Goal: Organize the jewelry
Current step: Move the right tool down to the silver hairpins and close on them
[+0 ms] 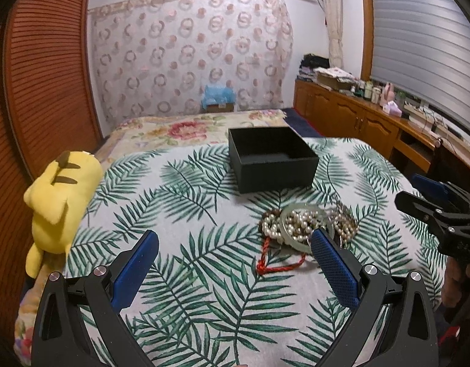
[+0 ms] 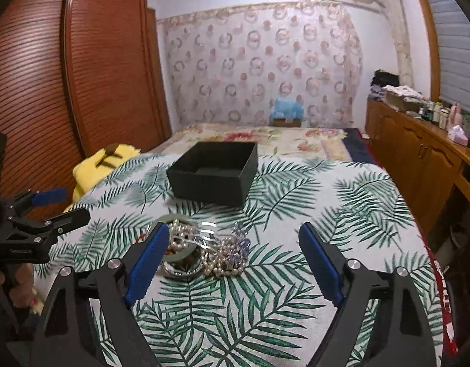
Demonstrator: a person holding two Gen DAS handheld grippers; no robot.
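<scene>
On the bed (image 1: pixel 186 202), spread with a palm-leaf cover, a yellow plush toy (image 1: pixel 60 195) lay at nine o'clock in the left wrist view, against the louvred wooden wardrobe (image 1: pixel 45 70). The left gripper (image 1: pixel 235 241) had its blue-padded fingers (image 1: pixel 137 269) spread wide and released, with only leaf-print cover between them. At twelve o'clock from it stood an open black box (image 1: pixel 271 159), its inside dark and its contents not visible. Between the box and the left gripper's right-hand finger lay the jewelry pile (image 1: pixel 305 223): pearl strands heaped over a pale bangle (image 1: pixel 285 231), with a red braided cord (image 1: pixel 274 260) trailing out at seven o'clock. The finger's tip overlapped the pile in that view; contact could not be told.

The right gripper (image 2: pixel 235 238) likewise had its fingers (image 2: pixel 320 263) apart, clamping nothing. In its view the pile sat just inside the left-hand finger, a purple beaded piece (image 2: pixel 239 241) at the heap's three o'clock side. A wooden cabinet (image 2: pixel 418 165) ran along the right wall.
</scene>
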